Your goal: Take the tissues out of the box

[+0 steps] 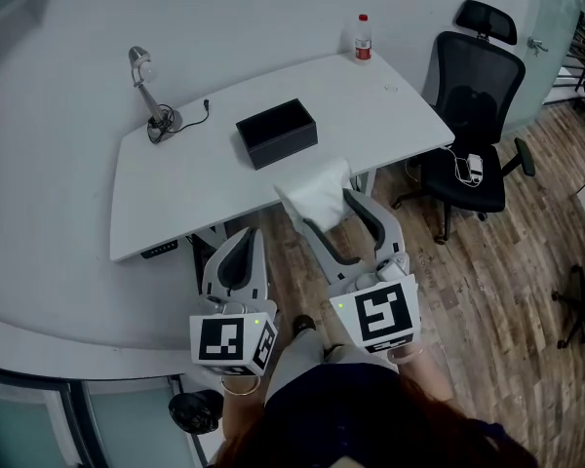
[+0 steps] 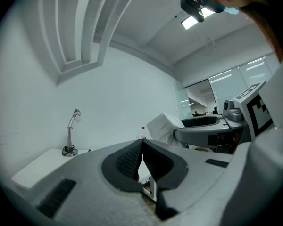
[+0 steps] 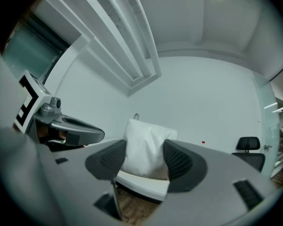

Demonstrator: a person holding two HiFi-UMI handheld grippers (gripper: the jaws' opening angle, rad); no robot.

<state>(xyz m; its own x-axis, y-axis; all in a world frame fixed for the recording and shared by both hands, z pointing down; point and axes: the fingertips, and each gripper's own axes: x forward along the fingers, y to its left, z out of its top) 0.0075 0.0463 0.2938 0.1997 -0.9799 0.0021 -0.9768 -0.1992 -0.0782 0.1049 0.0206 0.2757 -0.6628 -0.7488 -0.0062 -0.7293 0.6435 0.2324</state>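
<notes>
The tissues (image 3: pixel 146 142) are gripped between the fingers of the right gripper (image 1: pixel 331 208), bulging out past the fingertips, the black box (image 1: pixel 277 133) is seen well beyond them on the table (image 1: pixel 175 193), and the left gripper (image 2: pixel 142 145) alongside is pressed closed on nothing.

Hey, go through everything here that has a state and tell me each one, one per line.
Black rectangular box: open on top, on the white desk.
White soft tissue pack: out of the box, clamped between the jaws of the right gripper.
Left gripper: jaws together, empty.
Clear bottle with red cap: upright, capped.
Silver desk lamp: upright.
Black office chair: unoccupied.
</notes>
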